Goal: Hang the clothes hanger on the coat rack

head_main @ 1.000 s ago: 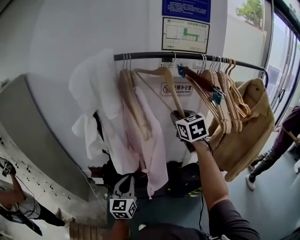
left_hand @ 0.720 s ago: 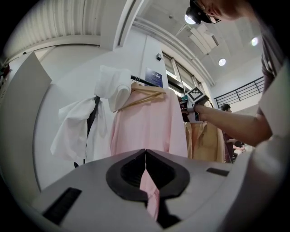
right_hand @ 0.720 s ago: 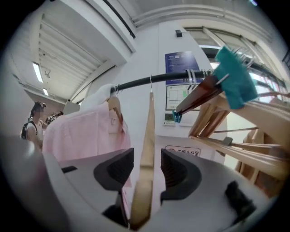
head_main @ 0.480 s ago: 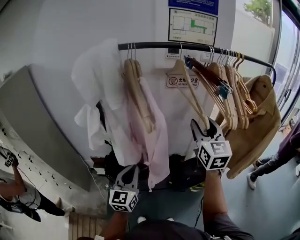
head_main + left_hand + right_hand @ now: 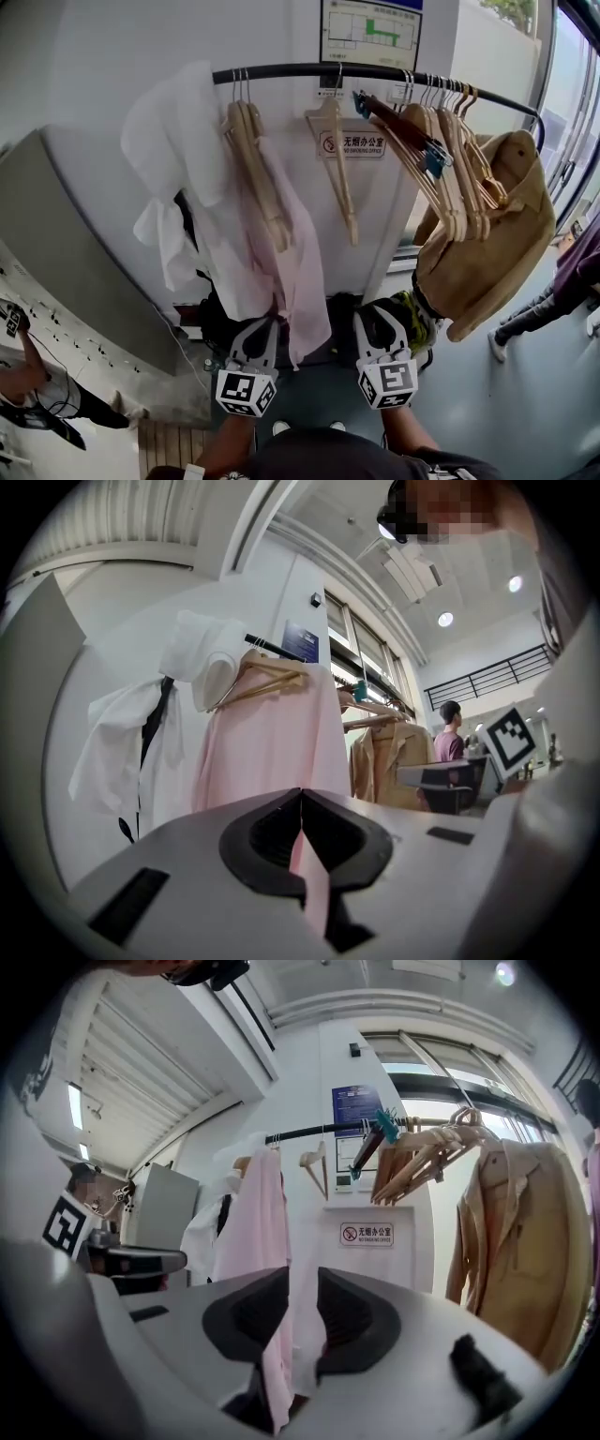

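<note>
A bare wooden hanger hangs by its hook from the black rail, between the pink shirt and a bunch of wooden hangers; no gripper touches it. It also shows in the right gripper view as the hanger under the rail. My right gripper sits low, well below the hanger; its jaws are closing with a gap and nothing in them. My left gripper is beside it, close to the shirt's hem, its jaws shut and empty.
A white garment hangs at the rail's left end and a tan jacket at its right. A grey cabinet stands on the left. Dark bags lie under the clothes. A person's legs are at the right edge.
My right gripper let go of the wooden hanger, which now hangs on the rail, and dropped down beside the left gripper. The left gripper rose a little toward the pink shirt.
</note>
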